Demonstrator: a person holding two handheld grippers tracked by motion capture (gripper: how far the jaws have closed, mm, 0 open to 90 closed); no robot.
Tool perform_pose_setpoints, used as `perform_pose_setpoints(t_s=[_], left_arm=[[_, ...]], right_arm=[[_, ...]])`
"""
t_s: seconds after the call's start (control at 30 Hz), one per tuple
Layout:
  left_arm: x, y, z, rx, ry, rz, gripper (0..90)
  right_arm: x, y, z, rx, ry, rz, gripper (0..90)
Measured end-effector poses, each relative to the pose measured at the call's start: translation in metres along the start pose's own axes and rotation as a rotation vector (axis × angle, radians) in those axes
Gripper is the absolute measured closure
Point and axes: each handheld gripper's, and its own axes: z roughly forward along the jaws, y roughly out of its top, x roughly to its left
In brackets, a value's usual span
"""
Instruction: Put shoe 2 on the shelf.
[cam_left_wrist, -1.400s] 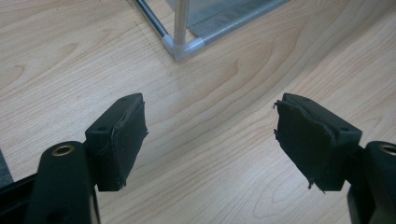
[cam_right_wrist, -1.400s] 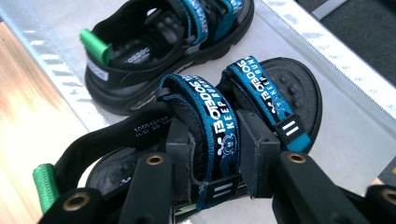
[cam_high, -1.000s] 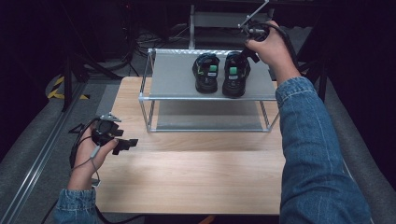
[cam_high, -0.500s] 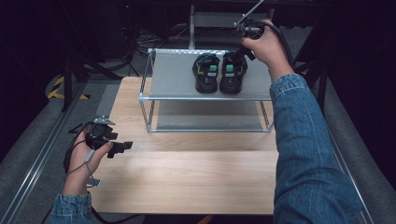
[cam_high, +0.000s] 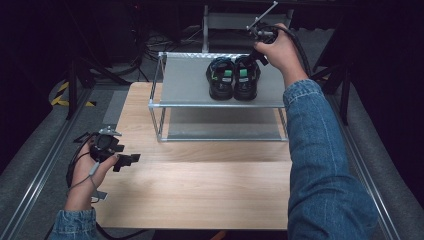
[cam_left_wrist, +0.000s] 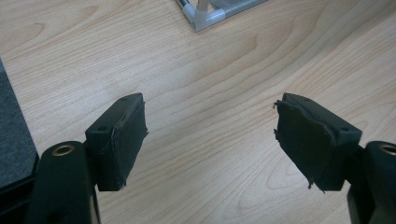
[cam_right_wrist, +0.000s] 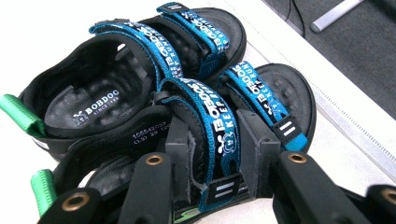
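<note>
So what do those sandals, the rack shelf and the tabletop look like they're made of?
Sandals: black foam or rubber footbeds with a bumpy moulded surface; blue woven-looking straps with printed lettering, one strap between the right gripper jaws. Rack shelf: matte grey sheet, probably metal, on shiny silver tubing. Tabletop: pale wood or wood-look laminate, smooth, with visible grain.
</note>
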Motion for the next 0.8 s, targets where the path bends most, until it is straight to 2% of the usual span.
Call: perform_pose_setpoints(t_s=[0.13, 0.23, 0.4, 0.53, 0.8], left_arm=[[0.000, 0.001, 0.001, 0.004, 0.001, 0.010, 24.9], [-0.001, 0.001, 0.003, 0.005, 0.001, 0.003, 24.9], [0.000, 0.002, 0.003, 0.005, 0.001, 0.007, 24.8], [0.000, 0.003, 0.005, 0.007, -0.004, 0.008, 24.8], [-0.002, 0.004, 0.005, 0.011, -0.005, 0.020, 24.8]], right_arm=[[0.000, 0.001, 0.001, -0.009, 0.010, -0.017, 67.3], [0.001, 0.001, 0.004, 0.010, -0.015, -0.023, 65.5], [0.000, 0.000, 0.005, 0.012, -0.023, -0.015, 57.6], [0.002, -0.001, 0.000, -0.006, -0.022, -0.011, 50.9], [0.006, -0.005, -0.014, -0.034, -0.022, -0.007, 46.6]])
